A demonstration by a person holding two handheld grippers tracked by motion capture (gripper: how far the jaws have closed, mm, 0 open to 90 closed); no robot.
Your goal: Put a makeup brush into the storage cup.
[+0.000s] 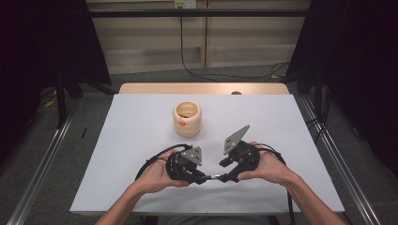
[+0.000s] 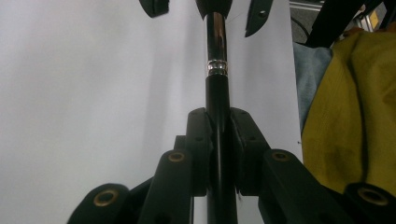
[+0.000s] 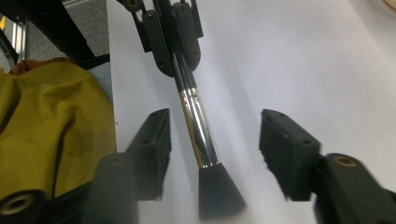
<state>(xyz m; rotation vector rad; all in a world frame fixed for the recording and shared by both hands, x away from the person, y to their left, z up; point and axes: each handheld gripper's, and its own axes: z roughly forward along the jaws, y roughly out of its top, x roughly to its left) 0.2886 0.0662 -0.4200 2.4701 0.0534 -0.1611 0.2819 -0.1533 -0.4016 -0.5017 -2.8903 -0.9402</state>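
Chrome-ferruled brush is hanging level above the table's six o'clock edge, left tongs clamping its handle, right tongs standing wide around the ferrule; I'd keep the left grip steady.

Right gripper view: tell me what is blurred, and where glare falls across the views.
Right gripper view: the brush bristles and the near tool smear out of focus; left gripper view: glare streaks the chrome ferrule; high view: the room's edges go dark.
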